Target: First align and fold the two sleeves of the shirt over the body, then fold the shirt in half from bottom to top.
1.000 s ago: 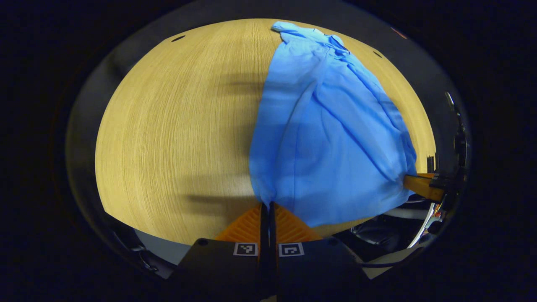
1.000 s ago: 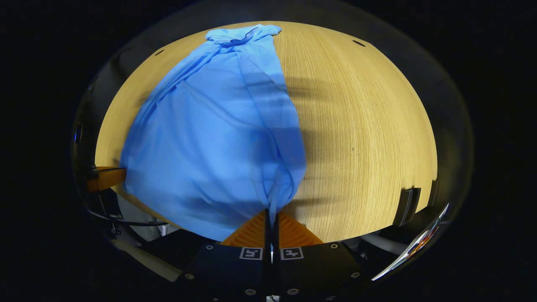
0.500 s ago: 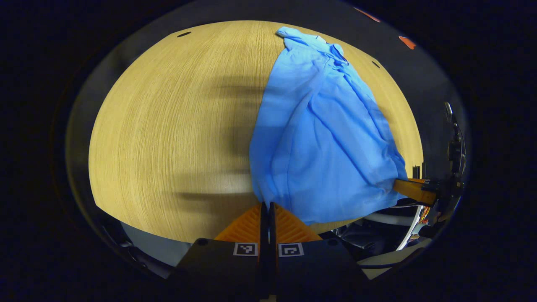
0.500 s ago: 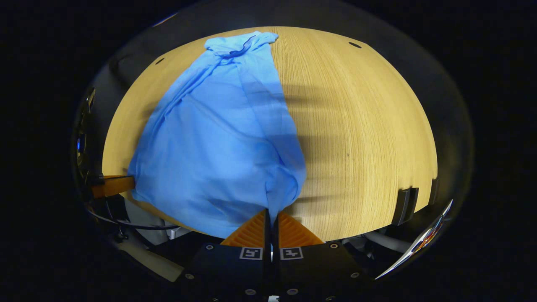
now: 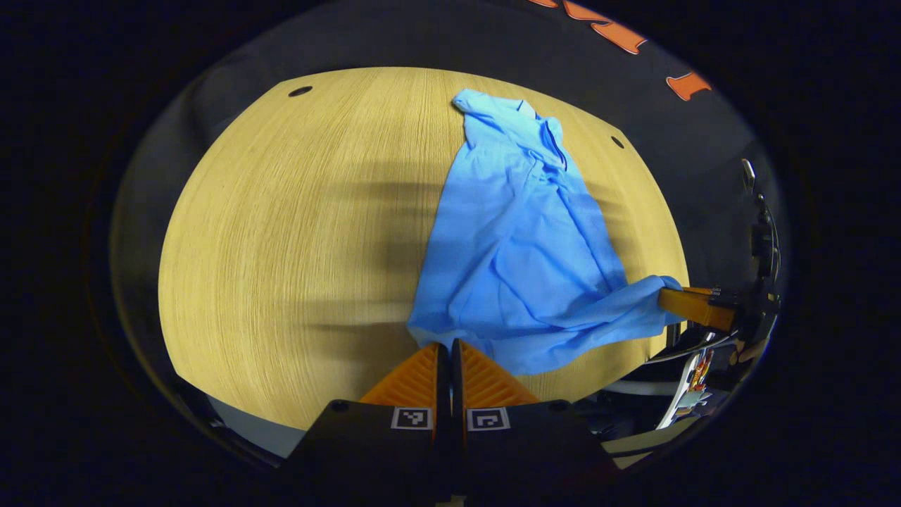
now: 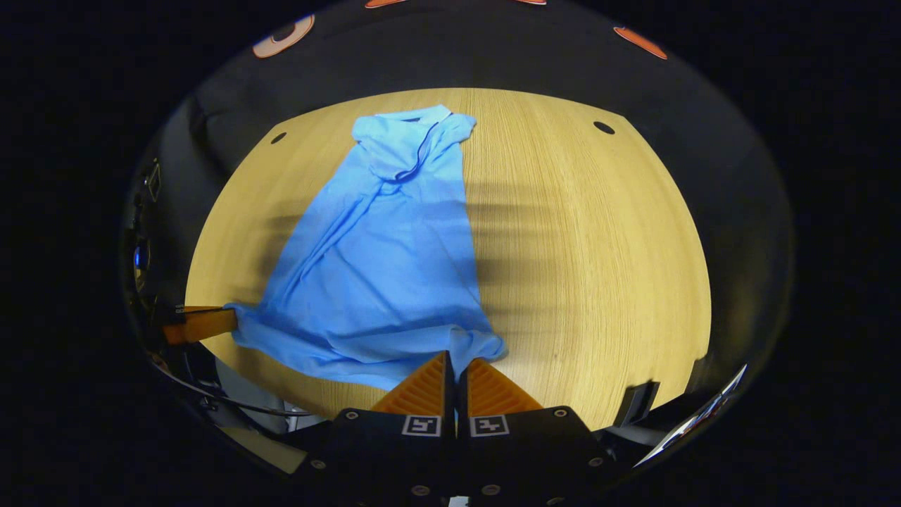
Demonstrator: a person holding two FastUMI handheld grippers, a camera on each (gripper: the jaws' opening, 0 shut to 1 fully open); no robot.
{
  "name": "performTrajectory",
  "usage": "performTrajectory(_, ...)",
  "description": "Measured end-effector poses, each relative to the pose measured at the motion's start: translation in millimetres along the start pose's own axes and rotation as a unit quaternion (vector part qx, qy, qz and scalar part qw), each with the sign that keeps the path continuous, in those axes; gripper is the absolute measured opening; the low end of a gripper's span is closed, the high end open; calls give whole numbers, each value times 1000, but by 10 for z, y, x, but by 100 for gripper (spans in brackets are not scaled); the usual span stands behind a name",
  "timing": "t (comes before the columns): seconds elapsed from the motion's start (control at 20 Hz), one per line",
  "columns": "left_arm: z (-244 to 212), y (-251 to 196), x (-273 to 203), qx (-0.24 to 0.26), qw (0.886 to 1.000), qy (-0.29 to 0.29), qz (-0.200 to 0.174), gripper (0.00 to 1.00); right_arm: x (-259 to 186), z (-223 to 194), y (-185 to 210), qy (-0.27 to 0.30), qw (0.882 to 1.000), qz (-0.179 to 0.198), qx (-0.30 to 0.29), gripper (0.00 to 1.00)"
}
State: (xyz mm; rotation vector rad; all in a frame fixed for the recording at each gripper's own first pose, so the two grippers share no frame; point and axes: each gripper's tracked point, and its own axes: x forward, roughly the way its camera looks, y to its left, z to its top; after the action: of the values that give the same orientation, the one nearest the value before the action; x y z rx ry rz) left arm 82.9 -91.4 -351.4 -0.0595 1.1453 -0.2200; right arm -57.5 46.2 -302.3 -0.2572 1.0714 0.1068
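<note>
Two grippers: the left gripper [image 5: 445, 346] and the right gripper [image 6: 456, 358] are each closed on one bottom corner of the shirt [image 5: 517, 232], with the fingers pressed together and cloth pinched between them.
Step in hand: it is judged that the hem is being carried for the bottom-to-top fold.
How to do it well: both corners should be moved together at the same height and speed, so that the hem stays straight, and the hem should be laid on the collar line before release.
Pose of the grippers: both are held low at the near edge of the table [image 5: 281, 232] and pointed forward along the wood; the right gripper is also seen at the side in the left gripper view.
Shirt: it is spread lengthwise on the table, with wrinkles near the hem.
Collar [image 6: 408, 137]: it lies at the far end, well apart from the grippers.
</note>
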Motion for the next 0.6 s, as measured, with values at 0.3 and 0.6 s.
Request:
performTrajectory(0.3,667,67,25,2,1000,-28,13,5,63,582,-81,-18,1000,8,0,1)
performTrajectory(0.6,1287,-12,116,19,998,-48,25,4,212,1238,-184,-39,999,12,-13,1)
